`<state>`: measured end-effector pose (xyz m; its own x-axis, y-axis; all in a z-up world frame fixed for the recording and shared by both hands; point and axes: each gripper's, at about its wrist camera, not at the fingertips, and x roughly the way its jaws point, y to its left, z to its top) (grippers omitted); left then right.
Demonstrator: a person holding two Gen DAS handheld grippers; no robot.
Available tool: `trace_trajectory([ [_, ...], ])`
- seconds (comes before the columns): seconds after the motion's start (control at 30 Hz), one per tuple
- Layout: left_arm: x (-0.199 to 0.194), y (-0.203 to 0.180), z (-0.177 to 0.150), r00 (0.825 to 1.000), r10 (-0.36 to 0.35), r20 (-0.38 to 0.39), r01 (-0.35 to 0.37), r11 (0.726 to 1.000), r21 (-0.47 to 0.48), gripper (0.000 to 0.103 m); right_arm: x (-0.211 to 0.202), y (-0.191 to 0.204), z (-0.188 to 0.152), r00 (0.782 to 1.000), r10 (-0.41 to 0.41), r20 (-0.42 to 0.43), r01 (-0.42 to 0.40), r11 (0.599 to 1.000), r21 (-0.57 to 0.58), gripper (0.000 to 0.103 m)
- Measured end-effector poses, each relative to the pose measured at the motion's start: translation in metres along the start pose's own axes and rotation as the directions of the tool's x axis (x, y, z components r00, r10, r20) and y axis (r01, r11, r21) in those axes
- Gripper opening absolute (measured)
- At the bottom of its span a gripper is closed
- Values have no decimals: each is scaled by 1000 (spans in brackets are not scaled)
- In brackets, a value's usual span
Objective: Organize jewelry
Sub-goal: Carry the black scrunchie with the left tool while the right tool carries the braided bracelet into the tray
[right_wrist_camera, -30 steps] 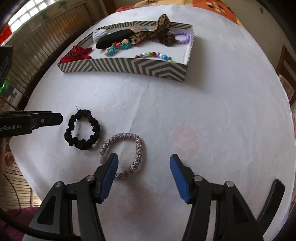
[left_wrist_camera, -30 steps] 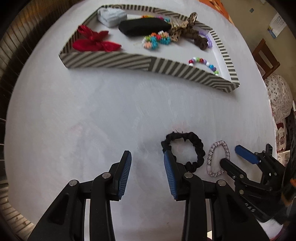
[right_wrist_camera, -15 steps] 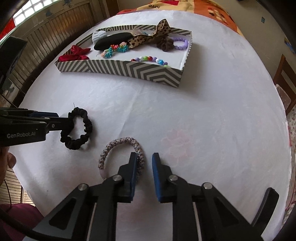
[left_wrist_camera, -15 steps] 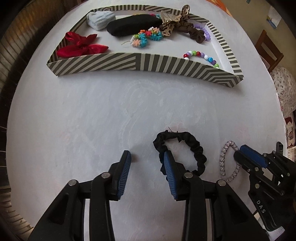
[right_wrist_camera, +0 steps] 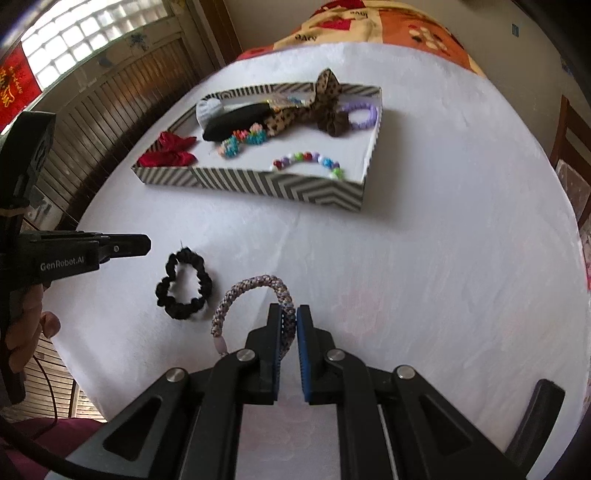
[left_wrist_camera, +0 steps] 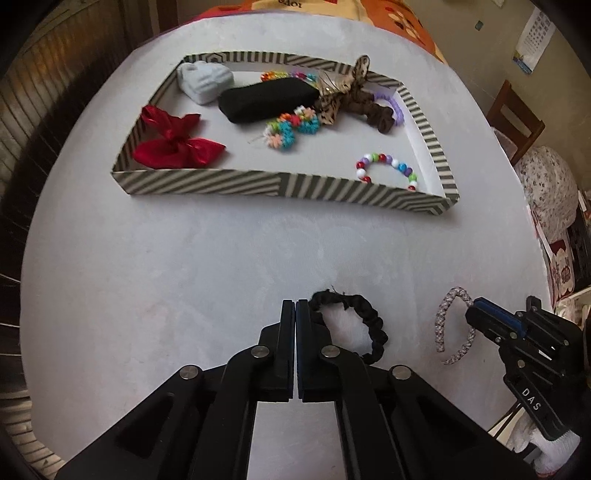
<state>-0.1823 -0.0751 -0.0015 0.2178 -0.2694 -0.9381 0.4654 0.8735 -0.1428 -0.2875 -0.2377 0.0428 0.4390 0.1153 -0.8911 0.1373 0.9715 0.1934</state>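
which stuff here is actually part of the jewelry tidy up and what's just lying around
In the job: black scrunchie, missed by the shut left gripper; braided bracelet in the right gripper; striped tray.

Lying about: wooden chair, patterned blanket.

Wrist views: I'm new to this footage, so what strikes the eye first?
The striped tray at the far side, crowded with colourful pieces, draws the eye first. Nearer, the right tool, its jaws just closed, pinches a braided bracelet, while the left tool, also just closed, sits shut beside a black scrunchie.
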Motion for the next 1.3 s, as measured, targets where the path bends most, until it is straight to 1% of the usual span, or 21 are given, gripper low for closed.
trace_trajectory([
  [0.1, -4, 9, -4, 999, -29, -18, 28, 1000, -9, 0, -2, 0, 2, 1000, 2, 4, -2, 1000, 0, 8],
  [0.17, 0, 7, -6, 999, -43, -28, 43, 999, -24, 0, 0, 0, 2, 1000, 3, -4, -3, 1000, 3, 8],
  [0.23, 5, 4, -9, 998, -44, -42, 44, 999, -18, 0, 2, -1, 0, 1000, 6, -12, -6, 1000, 10, 8],
  [0.3, 10, 2, -13, 997, -44, -60, 43, 999, -15, 12, 3, -2, -1, 1000, 10, -19, -9, 1000, 15, 8],
  [0.4, 21, -3, -16, 994, -52, -92, 51, 999, -17, 13, 4, -2, -3, 1000, 9, -27, -9, 1000, 12, 8],
  [0.5, 30, -7, -18, 994, -32, -109, 30, 999, -17, 13, 4, -2, -4, 999, 12, -30, -11, 1000, 13, 8],
  [0.53, 31, -9, -18, 994, -31, -101, 30, 999, -13, 11, 3, -1, -4, 999, 12, -30, -12, 1000, 11, 8],
  [0.57, 30, -10, -19, 996, -24, -89, 23, 1000, -7, 0, 3, -1, -4, 1000, 11, -29, -11, 1000, 11, 8],
  [0.6, 31, -11, -19, 996, -12, -90, 12, 1000, 5, 0, 2, -1, -4, 1000, 11, -27, -10, 1000, 11, 8],
  [0.73, 27, -7, -15, 995, -48, -90, 49, 999, 6, 0, -1, -2, -2, 1000, 15, -18, -14, 1000, 21, 8],
  [0.87, 6, 0, -8, 996, -72, -48, 73, 997, 20, 0, -6, -2, 1, 1000, 19, -3, -19, 1000, 19, 8],
  [1.03, -12, 7, 3, 995, -93, -23, 93, 996, 8, 0, -9, -1, 6, 1000, 25, 7, -25, 1000, 18, 8],
  [1.23, -38, 9, 20, 996, -89, 30, 89, 996, 21, 0, -12, 4, 16, 999, 32, 22, -32, 999, 3, 8],
  [1.3, -44, 9, 31, 995, -84, 54, 82, 996, 28, 0, -14, 5, 20, 999, 36, 30, -36, 999, 3, 8],
])
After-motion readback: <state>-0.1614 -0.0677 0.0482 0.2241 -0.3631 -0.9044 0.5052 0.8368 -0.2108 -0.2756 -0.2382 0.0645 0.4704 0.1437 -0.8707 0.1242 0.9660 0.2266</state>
